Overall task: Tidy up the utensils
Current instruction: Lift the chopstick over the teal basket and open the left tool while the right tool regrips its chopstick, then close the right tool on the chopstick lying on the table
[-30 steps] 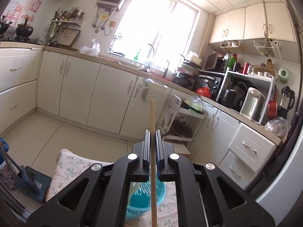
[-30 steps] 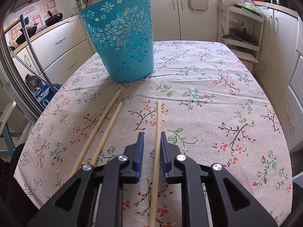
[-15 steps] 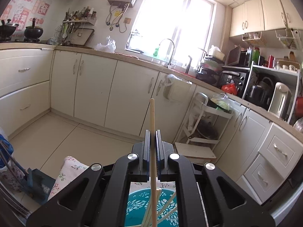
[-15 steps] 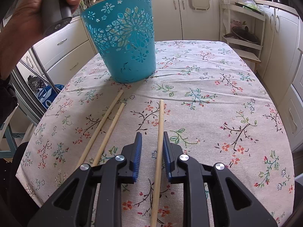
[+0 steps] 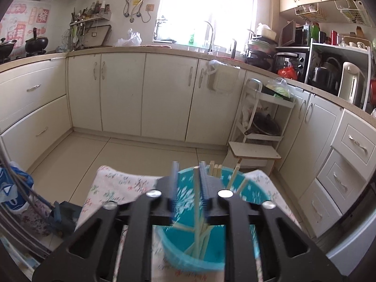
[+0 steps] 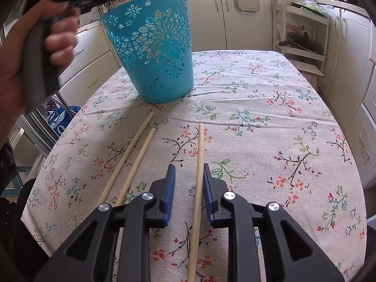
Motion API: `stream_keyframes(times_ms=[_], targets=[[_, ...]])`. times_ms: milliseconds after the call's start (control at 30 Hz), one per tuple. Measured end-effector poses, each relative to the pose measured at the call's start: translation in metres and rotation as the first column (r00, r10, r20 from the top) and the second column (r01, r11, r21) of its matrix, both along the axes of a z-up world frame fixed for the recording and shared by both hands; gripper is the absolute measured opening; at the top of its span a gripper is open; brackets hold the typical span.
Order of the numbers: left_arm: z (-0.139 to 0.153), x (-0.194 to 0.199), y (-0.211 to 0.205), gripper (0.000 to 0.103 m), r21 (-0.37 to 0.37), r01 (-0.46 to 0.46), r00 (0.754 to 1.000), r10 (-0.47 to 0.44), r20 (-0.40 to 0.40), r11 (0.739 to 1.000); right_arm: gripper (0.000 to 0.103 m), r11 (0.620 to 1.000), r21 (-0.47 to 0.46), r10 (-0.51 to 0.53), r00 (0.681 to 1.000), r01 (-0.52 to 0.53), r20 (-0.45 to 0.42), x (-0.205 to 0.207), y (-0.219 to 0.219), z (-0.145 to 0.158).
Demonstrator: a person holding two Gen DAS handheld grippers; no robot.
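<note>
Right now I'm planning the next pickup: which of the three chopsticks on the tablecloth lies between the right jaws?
The rightmost chopstick, lying alone and running straight back between the right gripper's jaws. The other two lie side by side, left of the jaws.

Matte black two-finger right gripper with ribbed blue pads and round silver screws (the left gripper looks identical).

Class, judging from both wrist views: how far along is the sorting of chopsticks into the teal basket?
Done: several chopsticks stand in the teal basket. In hand: the left gripper is opening above it, releasing one chopstick; the right gripper straddles another. Left: two chopsticks lie on the tablecloth.
</note>
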State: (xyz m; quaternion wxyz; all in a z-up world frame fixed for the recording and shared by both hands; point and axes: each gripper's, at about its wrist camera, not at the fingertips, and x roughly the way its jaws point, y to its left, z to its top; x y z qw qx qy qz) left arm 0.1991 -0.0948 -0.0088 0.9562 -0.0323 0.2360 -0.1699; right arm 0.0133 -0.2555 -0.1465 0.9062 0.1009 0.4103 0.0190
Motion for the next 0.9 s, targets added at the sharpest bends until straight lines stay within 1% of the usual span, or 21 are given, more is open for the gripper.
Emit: stream_keyframes(times_ms=[33, 67, 100, 133, 167, 267, 300, 333, 400, 467, 500, 533, 567, 633, 667, 733, 900], targets=[[-0.001, -0.011, 0.008, 0.047, 0.007, -0.018, 1.000, 0.018, 0.007, 1.000, 0.023, 1.000, 0.002, 0.000, 1.000, 0.000, 0.000, 0.000, 0.000, 0.000], [-0.002, -0.022, 0.015, 0.061, 0.013, -0.037, 0.999, 0.037, 0.016, 0.999, 0.023, 1.000, 0.007, -0.001, 1.000, 0.001, 0.001, 0.000, -0.001, 0.000], [-0.004, -0.035, 0.025, 0.065, 0.018, -0.064, 0.998, 0.064, 0.029, 0.998, 0.023, 1.000, 0.014, -0.001, 1.000, 0.001, 0.002, 0.000, -0.002, 0.000], [-0.008, -0.047, 0.036, 0.073, 0.021, -0.085, 0.996, 0.084, 0.031, 0.996, 0.024, 1.000, 0.022, -0.001, 1.000, 0.001, 0.003, -0.001, -0.003, 0.000], [-0.012, -0.055, 0.044, 0.079, 0.022, -0.098, 0.995, 0.098, 0.023, 0.995, 0.024, 0.999, 0.037, 0.000, 1.000, 0.000, 0.004, -0.001, -0.005, -0.001], [-0.046, -0.080, 0.075, 0.083, 0.027, -0.160, 0.986, 0.161, -0.041, 0.987, 0.027, 0.996, 0.089, -0.004, 1.000, 0.003, 0.010, -0.003, -0.011, -0.001], [-0.058, -0.084, 0.083, 0.083, 0.043, -0.175, 0.982, 0.178, -0.067, 0.984, 0.030, 0.995, 0.102, -0.013, 1.000, 0.012, 0.014, -0.005, -0.013, -0.001], [-0.068, -0.086, 0.090, 0.083, 0.052, -0.193, 0.976, 0.197, -0.091, 0.980, 0.037, 0.994, 0.109, -0.033, 0.999, 0.031, 0.020, -0.008, -0.016, 0.000], [-0.088, -0.090, 0.104, 0.083, 0.039, -0.235, 0.963, 0.238, -0.127, 0.971, 0.045, 0.990, 0.119, -0.076, 0.997, 0.072, 0.028, -0.013, -0.020, 0.000], [-0.104, -0.091, 0.115, 0.088, 0.035, -0.289, 0.944, 0.291, -0.153, 0.957, 0.045, 0.989, 0.121, -0.090, 0.995, 0.086, 0.030, -0.014, -0.021, 0.000], [-0.110, -0.090, 0.120, 0.088, 0.031, -0.312, 0.935, 0.312, -0.165, 0.950, 0.045, 0.991, 0.102, -0.090, 0.995, 0.087, 0.029, -0.013, -0.018, 0.001], [-0.114, -0.089, 0.123, 0.090, 0.025, -0.324, 0.929, 0.323, -0.181, 0.946, 0.045, 0.993, 0.076, -0.088, 0.996, 0.085, 0.028, -0.013, -0.014, 0.002], [-0.118, -0.086, 0.127, 0.091, 0.019, -0.329, 0.922, 0.325, -0.212, 0.944, 0.045, 0.996, 0.044, -0.080, 0.996, 0.078, 0.026, -0.012, -0.009, 0.002], [-0.119, -0.083, 0.126, 0.093, 0.011, -0.333, 0.917, 0.326, -0.229, 0.943, 0.045, 0.998, -0.003, -0.066, 0.998, 0.066, 0.023, -0.011, -0.002, 0.003], [-0.120, -0.083, 0.127, 0.095, 0.010, -0.332, 0.917, 0.325, -0.231, 0.943, 0.045, 0.998, -0.015, -0.065, 0.998, 0.065, 0.020, -0.011, -0.001, 0.002], [-0.121, -0.082, 0.122, 0.095, 0.016, -0.319, 0.919, 0.314, -0.240, 0.947, 0.045, 0.997, -0.037, -0.064, 0.998, 0.064, 0.016, -0.010, 0.001, 0.002], [-0.122, -0.081, 0.104, 0.095, 0.070, -0.259, 0.930, 0.268, -0.253, 0.963, 0.048, 0.993, -0.108, -0.052, 0.999, 0.052, 0.004, -0.008, 0.010, 0.001]])
